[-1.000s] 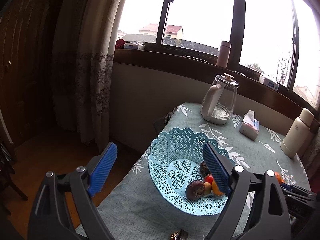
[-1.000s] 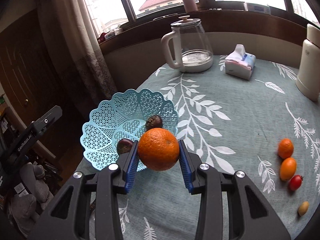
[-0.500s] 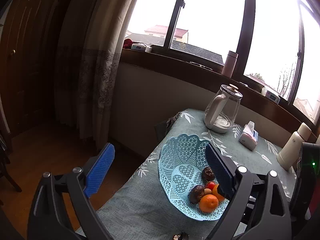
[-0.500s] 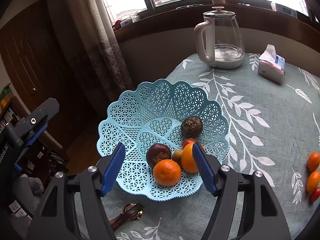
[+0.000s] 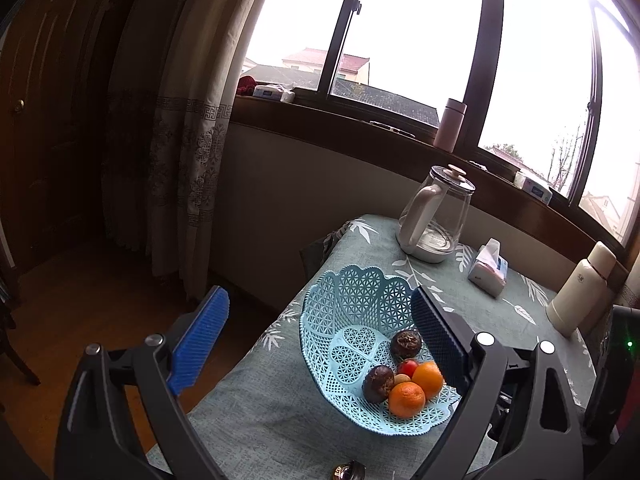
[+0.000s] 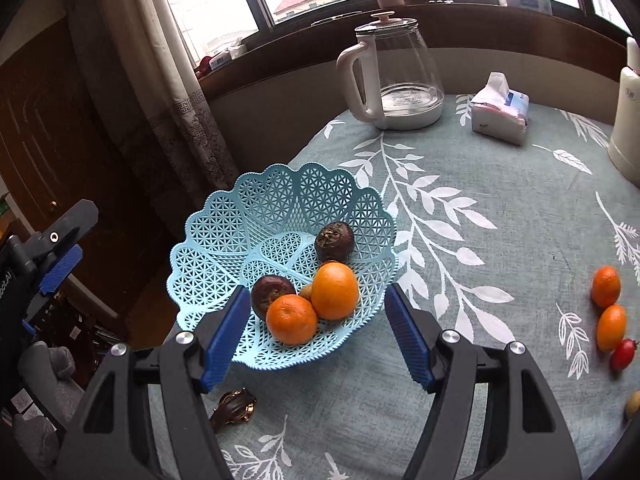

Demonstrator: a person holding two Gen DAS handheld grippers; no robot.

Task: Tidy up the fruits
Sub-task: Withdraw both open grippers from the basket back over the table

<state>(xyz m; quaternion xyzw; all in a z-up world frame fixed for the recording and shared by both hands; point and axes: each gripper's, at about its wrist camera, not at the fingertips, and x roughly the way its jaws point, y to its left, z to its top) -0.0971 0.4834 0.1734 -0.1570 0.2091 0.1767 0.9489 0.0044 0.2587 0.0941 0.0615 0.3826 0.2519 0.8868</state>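
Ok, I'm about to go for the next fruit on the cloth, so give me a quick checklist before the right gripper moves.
1. Right gripper empty, jaws wide apart: ok.
2. Released orange resting inside the blue basket, not on its rim: ok.
3. Basket sitting fully on the table: cannot tell; its left rim is close to the table edge.
4. Next fruit in view: ok. A small orange, an oval orange fruit and a red tomato lie loose at the right.
5. Path to them free of obstacles: ok, only bare cloth between.
6. Left gripper open, holding nothing: ok.
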